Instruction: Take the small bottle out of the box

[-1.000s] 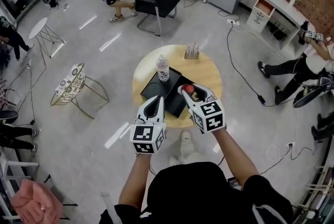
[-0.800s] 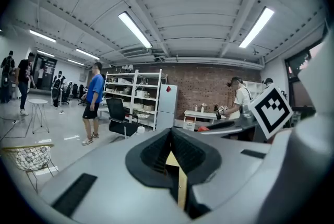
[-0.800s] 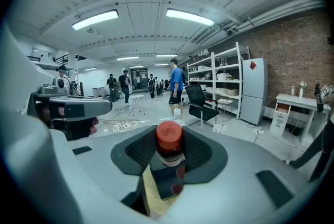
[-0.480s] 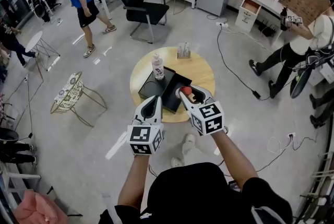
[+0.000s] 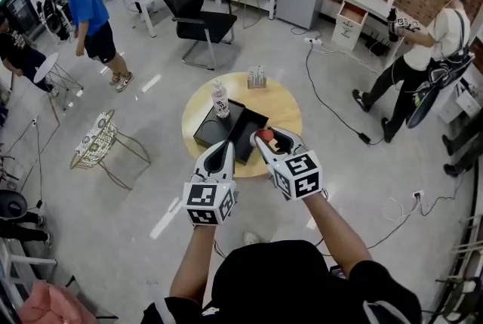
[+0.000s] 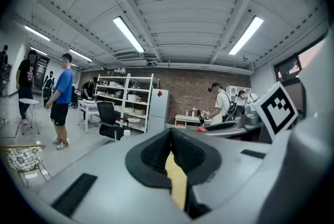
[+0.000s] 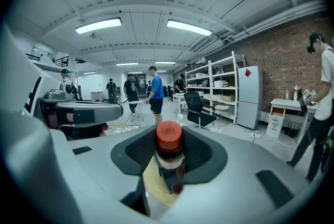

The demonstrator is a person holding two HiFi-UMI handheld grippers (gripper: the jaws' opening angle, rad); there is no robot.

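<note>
Pinching a small bottle [image 7: 169,140] with a red cap, the right hand-held gripper [image 5: 270,140] hovers above the five o'clock edge of the round worktop [image 5: 283,107]. Its jaws are partly spread and pressed against the bottle's sides. The bottle is up out of the black box [image 5: 215,131], which lies open near the worktop's middle. The left hand-held gripper [image 5: 226,150] hangs over the six o'clock edge, jaws together, holding nothing. A water bottle [image 5: 219,99] stands by the box at eleven o'clock. A small rack [image 5: 256,77] sits at twelve o'clock.
</note>
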